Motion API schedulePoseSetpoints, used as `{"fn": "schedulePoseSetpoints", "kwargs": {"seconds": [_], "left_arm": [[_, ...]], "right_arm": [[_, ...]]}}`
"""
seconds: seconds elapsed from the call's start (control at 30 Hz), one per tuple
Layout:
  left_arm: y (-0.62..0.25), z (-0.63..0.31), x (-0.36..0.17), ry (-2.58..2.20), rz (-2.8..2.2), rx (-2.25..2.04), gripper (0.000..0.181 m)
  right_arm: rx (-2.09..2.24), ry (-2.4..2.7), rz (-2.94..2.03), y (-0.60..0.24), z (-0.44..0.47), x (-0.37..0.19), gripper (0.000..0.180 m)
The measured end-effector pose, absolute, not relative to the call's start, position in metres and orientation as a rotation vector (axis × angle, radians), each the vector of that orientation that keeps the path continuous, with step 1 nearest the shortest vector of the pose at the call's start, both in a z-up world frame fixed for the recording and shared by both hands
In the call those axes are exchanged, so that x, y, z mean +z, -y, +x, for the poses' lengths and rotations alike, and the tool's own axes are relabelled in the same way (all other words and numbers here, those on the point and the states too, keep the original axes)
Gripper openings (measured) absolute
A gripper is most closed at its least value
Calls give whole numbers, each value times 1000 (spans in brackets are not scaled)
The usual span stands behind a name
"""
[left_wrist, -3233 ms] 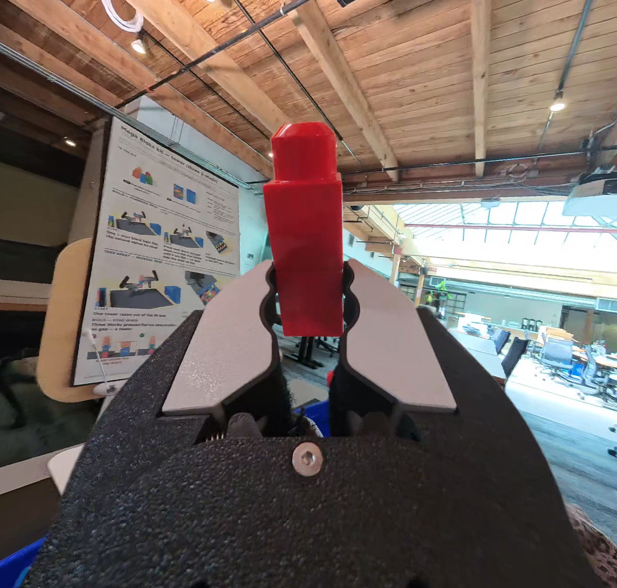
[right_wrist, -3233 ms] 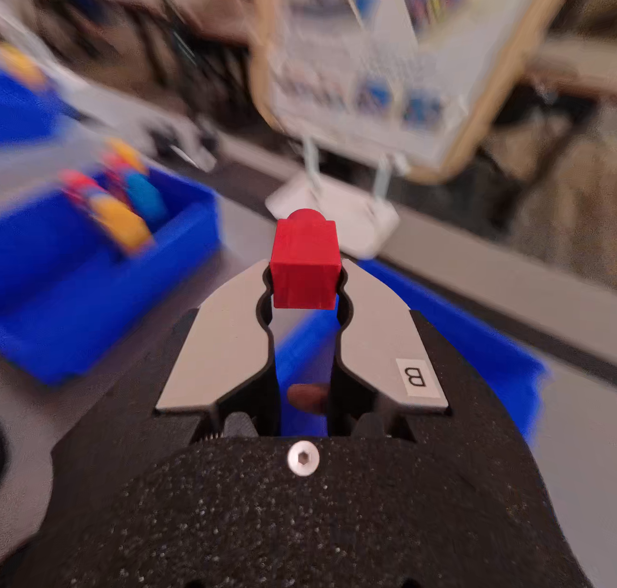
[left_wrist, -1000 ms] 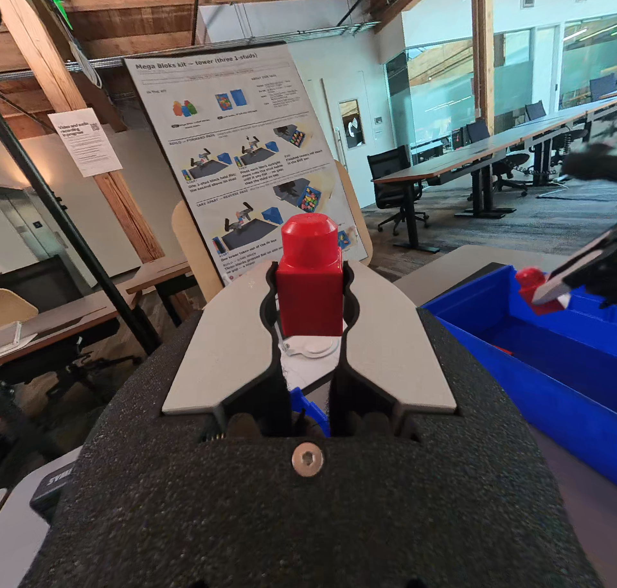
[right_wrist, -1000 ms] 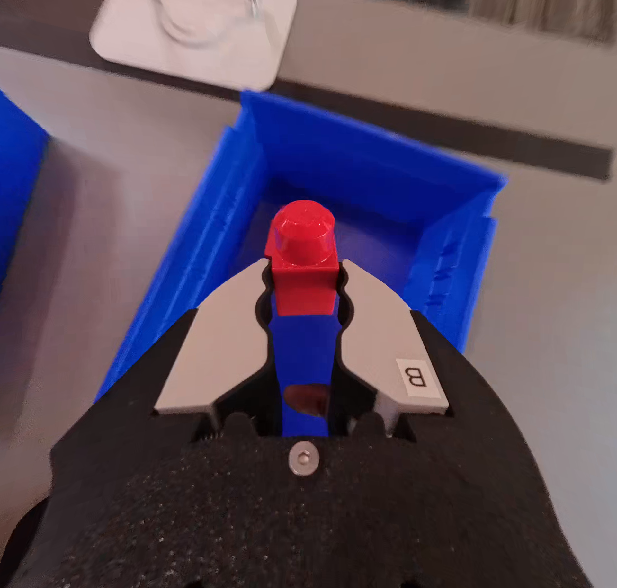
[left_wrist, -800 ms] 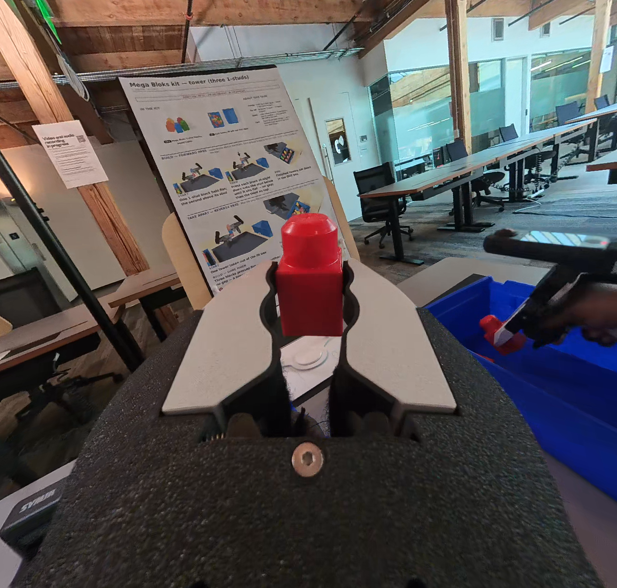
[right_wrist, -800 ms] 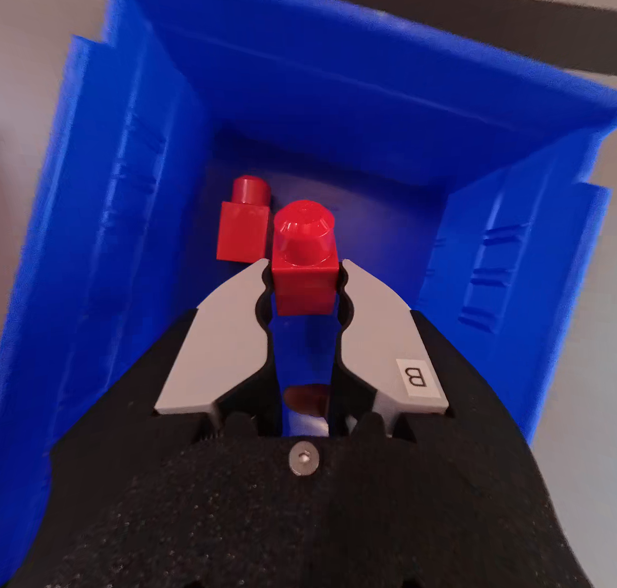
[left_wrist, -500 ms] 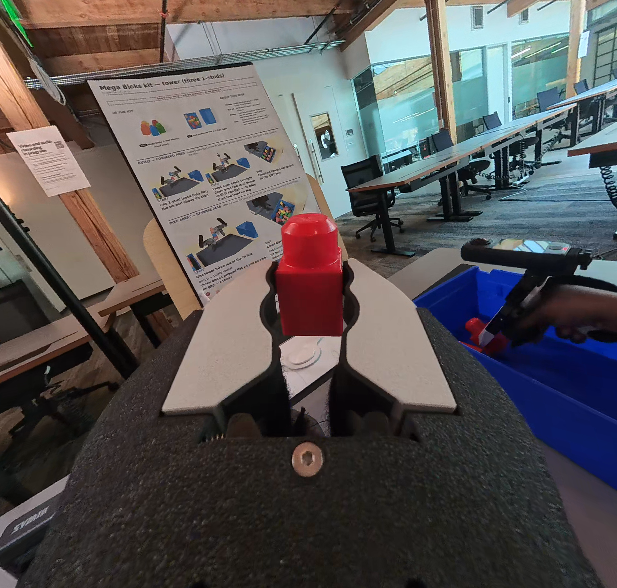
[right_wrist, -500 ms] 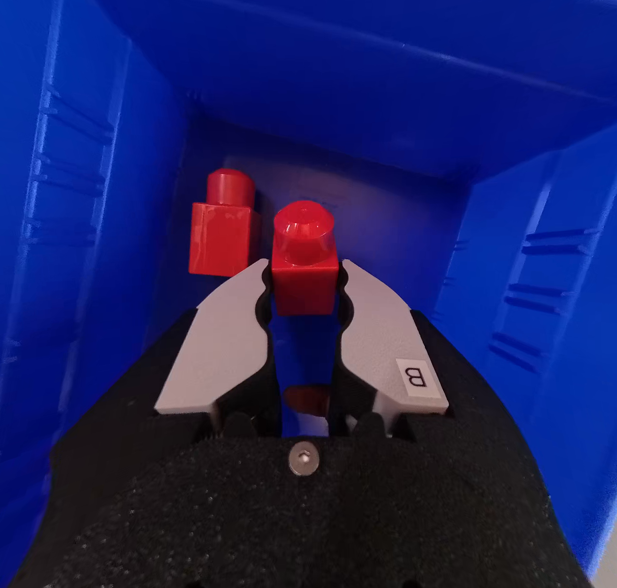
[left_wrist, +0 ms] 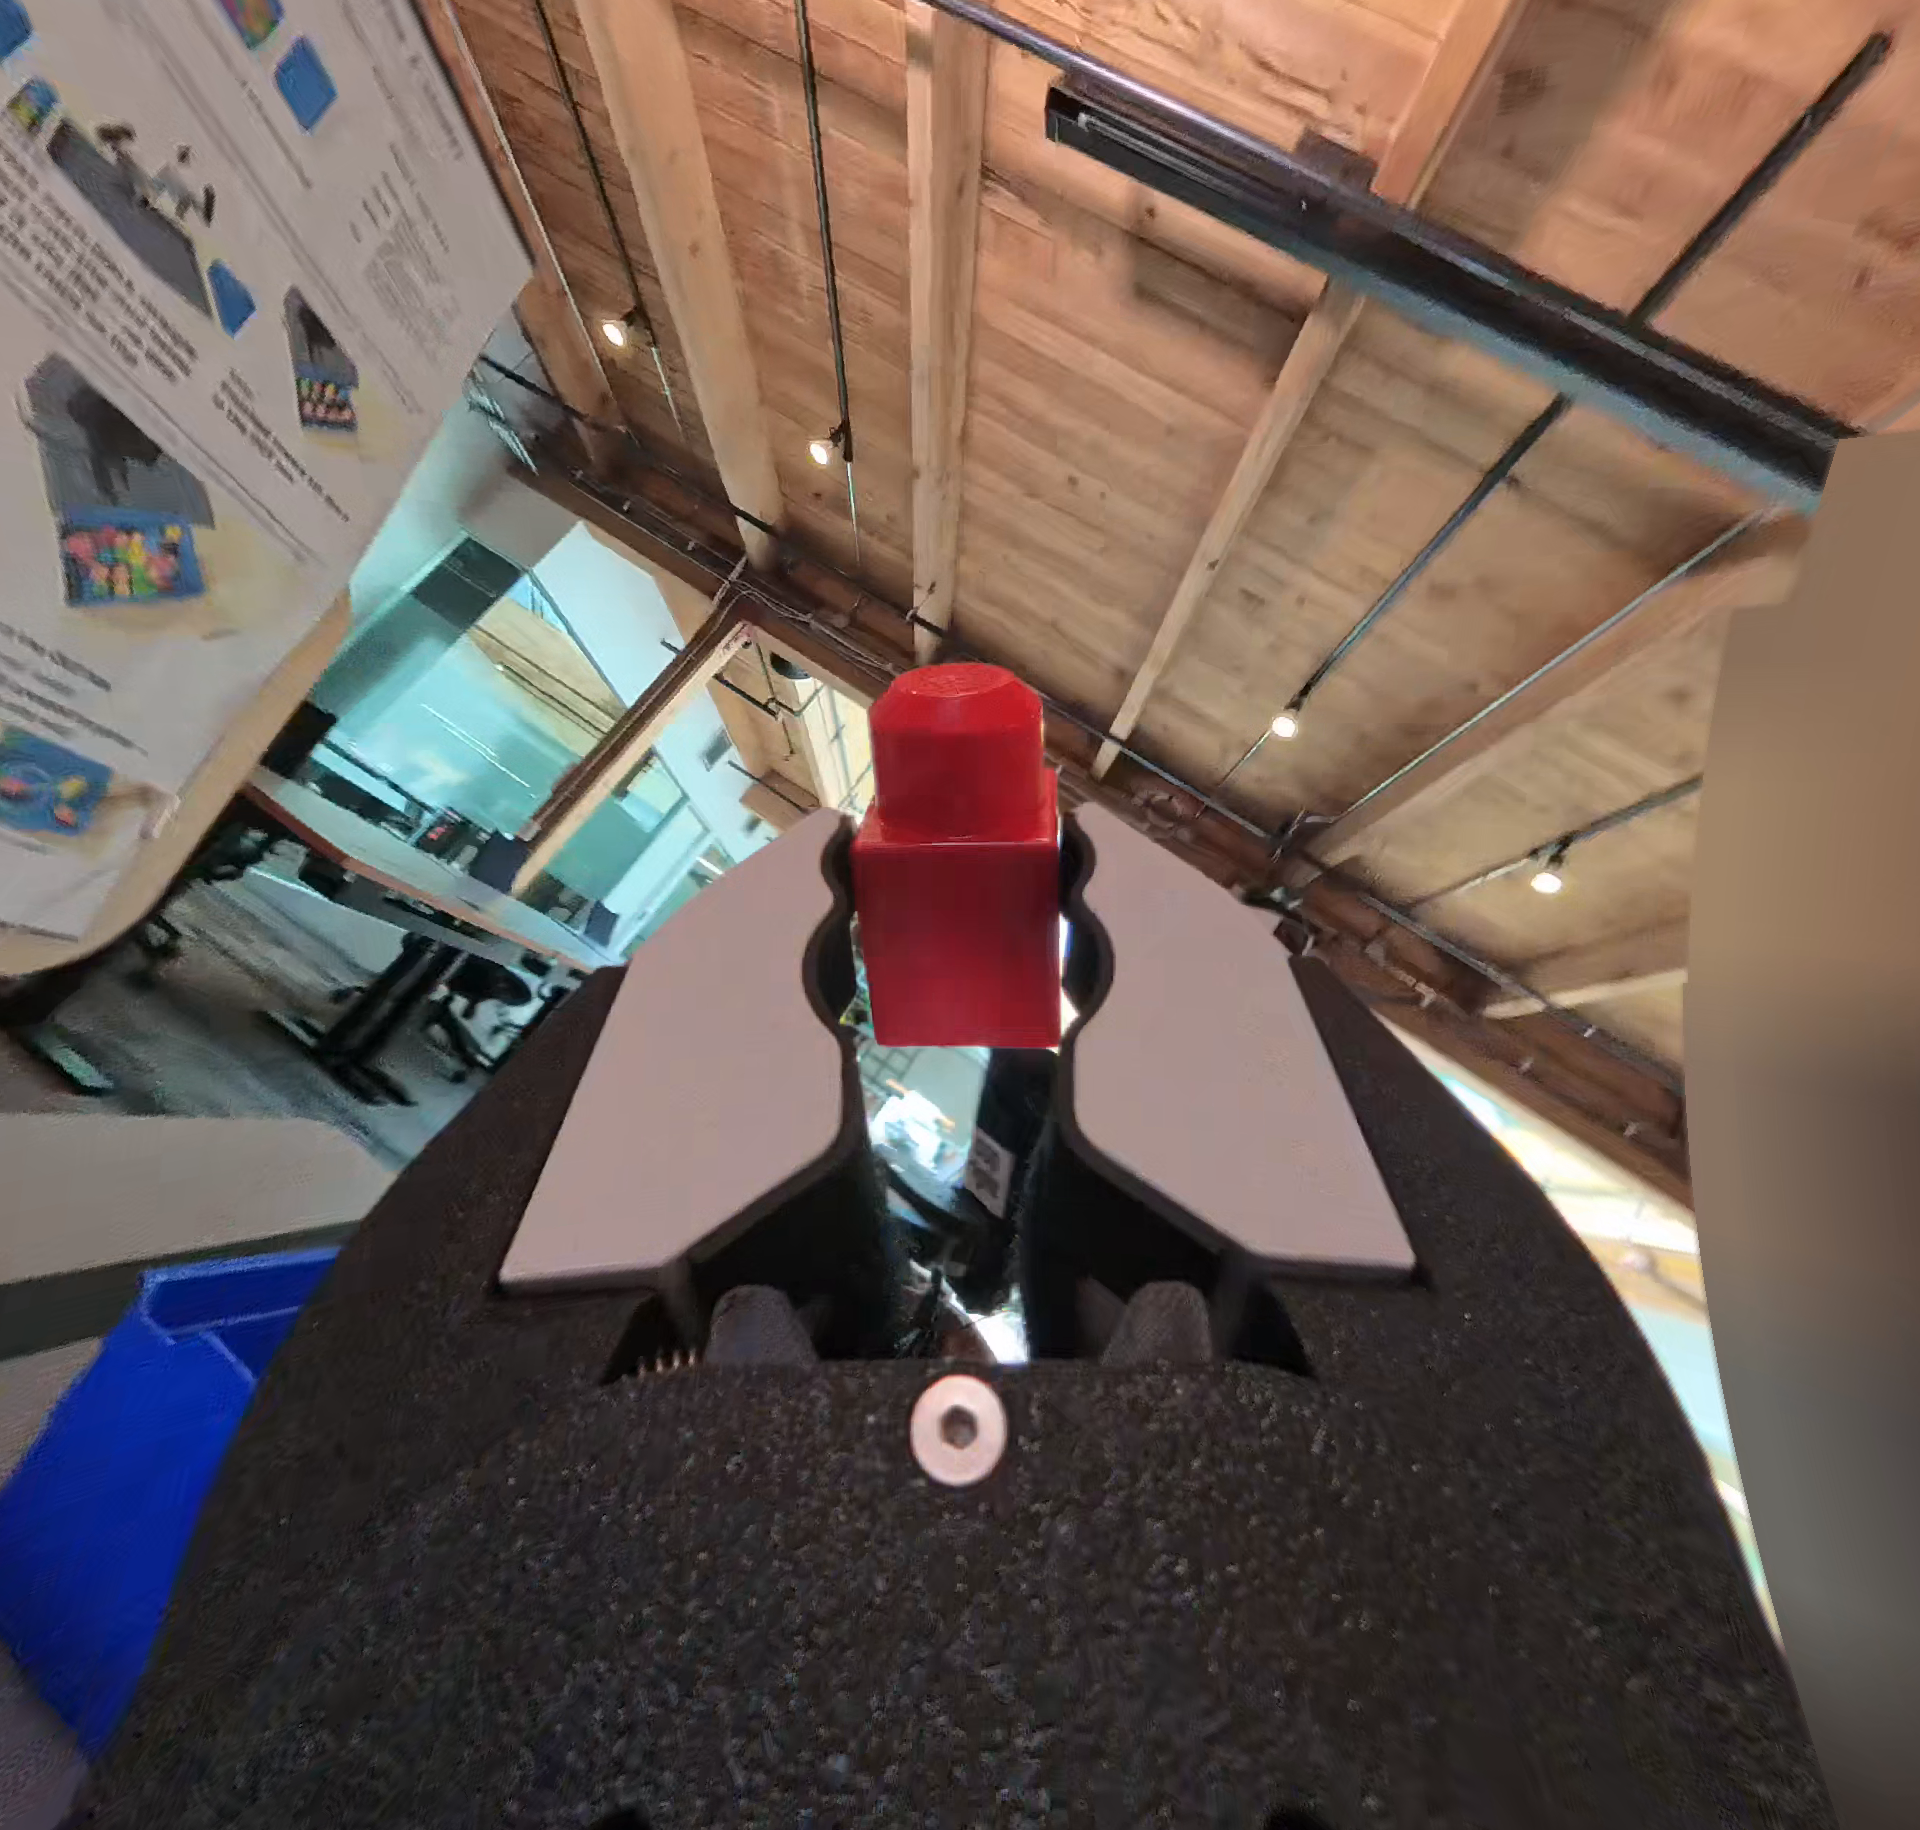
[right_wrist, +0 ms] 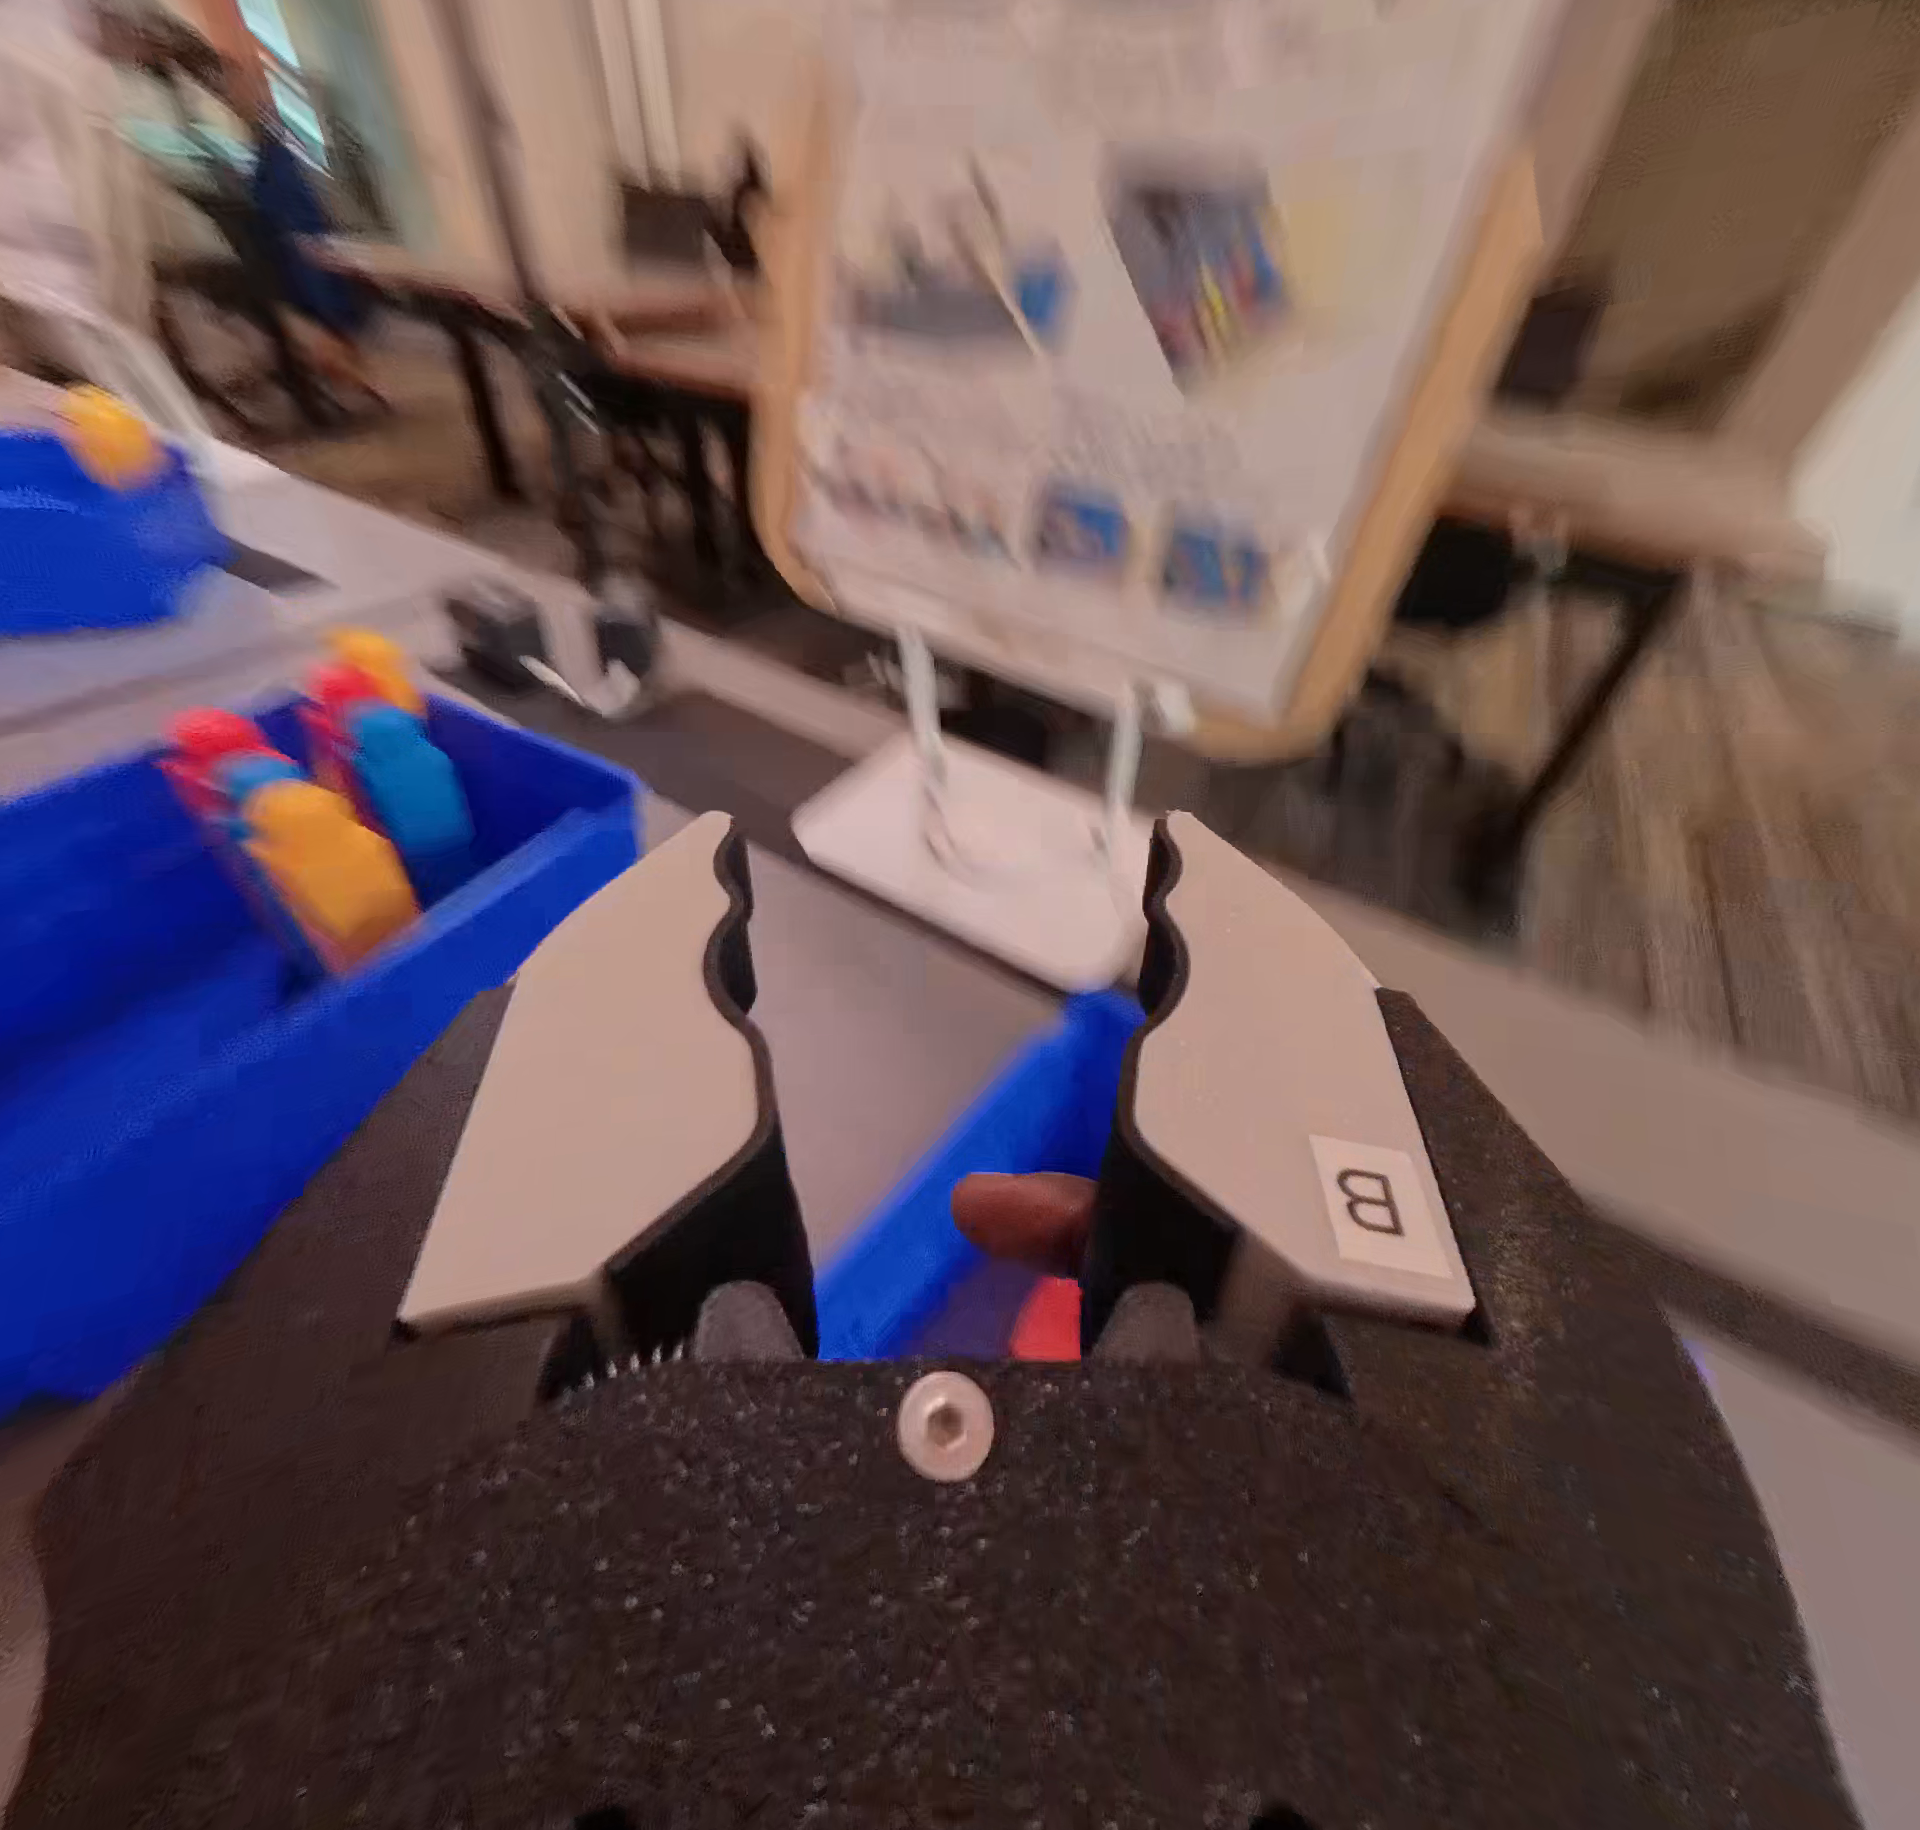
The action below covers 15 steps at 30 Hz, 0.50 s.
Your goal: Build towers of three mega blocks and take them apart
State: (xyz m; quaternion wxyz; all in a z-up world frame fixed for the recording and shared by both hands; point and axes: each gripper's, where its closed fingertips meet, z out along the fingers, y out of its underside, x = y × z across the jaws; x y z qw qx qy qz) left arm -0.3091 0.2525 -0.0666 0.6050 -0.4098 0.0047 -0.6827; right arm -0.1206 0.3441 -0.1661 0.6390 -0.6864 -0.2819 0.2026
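My left gripper [left_wrist: 958,845] is shut on a red one-stud mega block [left_wrist: 956,907], stud pointing away from me, and is tilted up towards the wooden ceiling. My right gripper [right_wrist: 940,845] is open and empty, raised above the near blue bin [right_wrist: 966,1146]. A bit of red block [right_wrist: 1047,1318] shows low in that bin, between the jaws. The right wrist view is blurred by motion.
A second blue bin [right_wrist: 156,1053] at the left holds several red, blue and yellow block towers [right_wrist: 322,824]. An instruction board [right_wrist: 1122,326] on a white stand [right_wrist: 966,866] is behind the bins. A blue bin corner [left_wrist: 125,1468] shows at the lower left of the left wrist view.
My right gripper let go of its red block inside the bin, opened and rose out of it. My left gripper tilted upward with its red block still held.
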Motion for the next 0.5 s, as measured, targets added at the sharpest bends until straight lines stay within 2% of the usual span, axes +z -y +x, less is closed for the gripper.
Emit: {"fn": "schedulePoseSetpoints", "kwargs": {"seconds": [0.13, 0.27, 0.5], "left_arm": [[-264, -296, -79, 38, -1016, -1555, 36], [-261, -278, -82, -3, -1064, -1514, 36], [-257, -262, -85, -29, -1083, -1584, 36]], "right_arm": [[503, 851, -1121, -264, -191, -95, 58], [350, 1001, -1043, -237, -239, -97, 59], [207, 974, -913, -234, -261, -96, 51]]}}
